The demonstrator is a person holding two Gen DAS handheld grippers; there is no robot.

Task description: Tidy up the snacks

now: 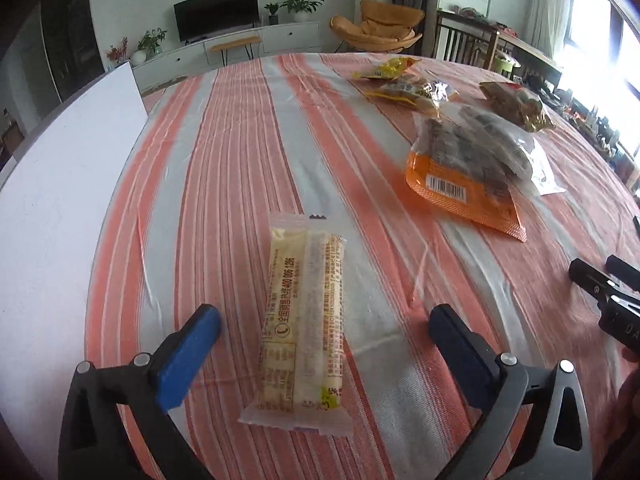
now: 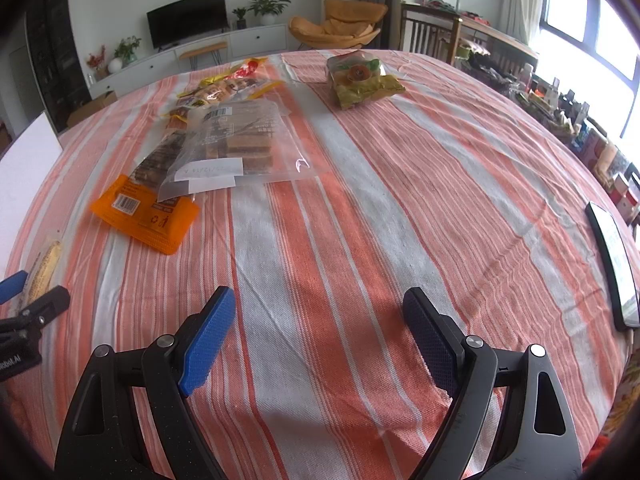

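A pale yellow snack packet (image 1: pixel 304 320) lies flat on the striped cloth between the fingers of my left gripper (image 1: pixel 324 314). That gripper is open wide, and its blue pads stand clear of the packet on both sides. My right gripper (image 2: pixel 318 298) is open over bare cloth with nothing between its fingers. Farther back lie an orange bag of dark snacks (image 1: pixel 464 176) and, partly on top of it, a clear bag of brown bars (image 2: pixel 236 148). Behind them sit yellow packets (image 1: pixel 384 70) and a gold packet (image 2: pixel 360 76).
The orange-and-white striped tablecloth (image 2: pixel 360 200) covers the round table. A white board (image 1: pixel 60 184) stands at the table's left edge. A dark phone (image 2: pixel 616 268) lies near the right edge. My right gripper's black fingers (image 1: pixel 608 288) show at the right of the left wrist view.
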